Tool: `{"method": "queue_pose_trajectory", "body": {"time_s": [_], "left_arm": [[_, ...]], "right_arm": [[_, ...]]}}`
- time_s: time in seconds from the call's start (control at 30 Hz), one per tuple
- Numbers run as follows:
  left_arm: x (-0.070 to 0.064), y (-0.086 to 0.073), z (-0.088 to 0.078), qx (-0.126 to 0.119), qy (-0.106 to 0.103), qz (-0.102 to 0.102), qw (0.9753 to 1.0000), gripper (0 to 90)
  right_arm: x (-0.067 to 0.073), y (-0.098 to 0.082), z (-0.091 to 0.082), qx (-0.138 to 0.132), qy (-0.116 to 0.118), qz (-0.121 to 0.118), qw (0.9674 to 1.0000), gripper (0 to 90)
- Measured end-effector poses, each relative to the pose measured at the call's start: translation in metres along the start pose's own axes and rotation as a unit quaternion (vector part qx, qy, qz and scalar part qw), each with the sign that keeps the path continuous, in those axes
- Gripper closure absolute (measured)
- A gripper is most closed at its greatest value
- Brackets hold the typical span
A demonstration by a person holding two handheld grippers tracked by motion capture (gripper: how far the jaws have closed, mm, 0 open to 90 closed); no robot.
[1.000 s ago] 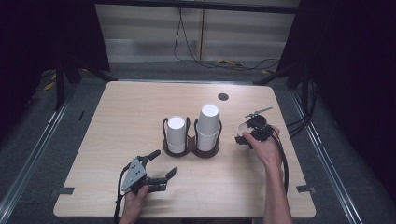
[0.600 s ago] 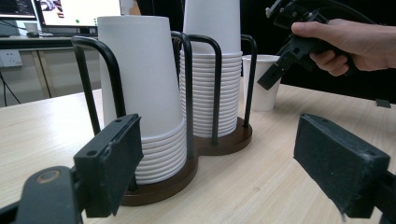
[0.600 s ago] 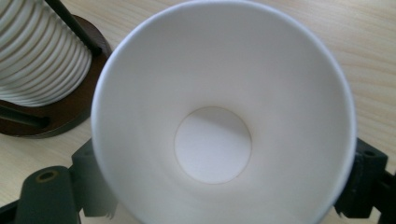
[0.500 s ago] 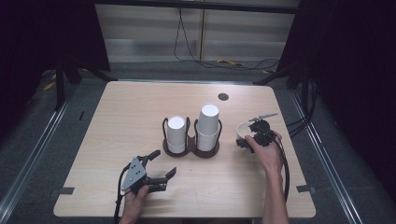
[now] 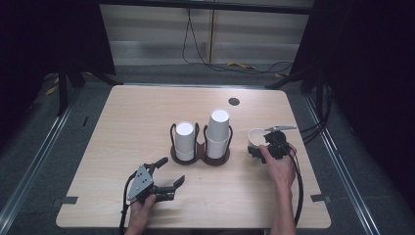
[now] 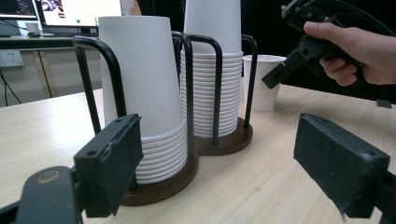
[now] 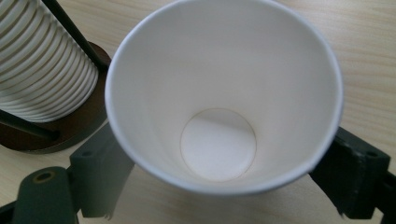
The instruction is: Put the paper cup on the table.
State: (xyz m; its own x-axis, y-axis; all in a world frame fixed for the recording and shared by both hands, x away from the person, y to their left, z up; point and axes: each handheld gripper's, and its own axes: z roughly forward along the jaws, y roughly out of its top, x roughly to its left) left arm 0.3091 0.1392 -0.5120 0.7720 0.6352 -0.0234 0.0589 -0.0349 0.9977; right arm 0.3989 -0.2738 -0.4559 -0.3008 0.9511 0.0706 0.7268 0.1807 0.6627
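Two stacks of cups sit upside down in the rack (image 5: 199, 155) mid-table, and your left gripper (image 5: 169, 172) is parked near-left with its jaws wide apart and nothing in them, so leave it be. Left stack (image 5: 184, 141) is shorter, right stack (image 5: 218, 132) taller. Just right of the rack is the single cup (image 5: 255, 139), mouth up, and your right gripper (image 7: 219, 186) has a jaw on each side of it. Looks like the jaws are hugging the cup, but I can't tell how hard. If you're setting it down, make sure the base is flat on the table (image 5: 147, 117), then spread the jaws slowly and back straight out so you don't tip it into the rack.
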Motion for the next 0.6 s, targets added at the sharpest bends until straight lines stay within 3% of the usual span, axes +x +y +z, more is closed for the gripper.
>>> {"method": "queue_pose_trajectory", "body": {"time_s": [0.2,0.3,0.37,0.47,0.6], "left_arm": [[0.000,0.000,0.000,-0.002,0.002,-0.004,1.0000,15.4],[0.000,0.000,0.000,-0.001,0.002,-0.004,1.0000,15.4],[0.000,0.000,0.000,-0.001,0.002,-0.003,1.0000,15.4],[0.000,0.000,0.000,-0.002,0.003,-0.004,1.0000,15.4],[0.000,0.000,0.000,0.000,0.001,-0.005,1.0000,15.5]], "right_arm": [[0.003,-0.012,-0.003,-0.017,-0.012,0.008,0.9997,13.6],[0.005,-0.015,-0.004,-0.015,-0.029,0.014,0.9994,13.8],[0.007,-0.019,-0.008,-0.034,-0.025,0.015,0.9990,13.6],[0.010,-0.024,-0.011,-0.042,-0.038,0.023,0.9981,13.8],[0.014,-0.031,-0.010,-0.049,-0.038,0.030,0.9976,15.0]]}}
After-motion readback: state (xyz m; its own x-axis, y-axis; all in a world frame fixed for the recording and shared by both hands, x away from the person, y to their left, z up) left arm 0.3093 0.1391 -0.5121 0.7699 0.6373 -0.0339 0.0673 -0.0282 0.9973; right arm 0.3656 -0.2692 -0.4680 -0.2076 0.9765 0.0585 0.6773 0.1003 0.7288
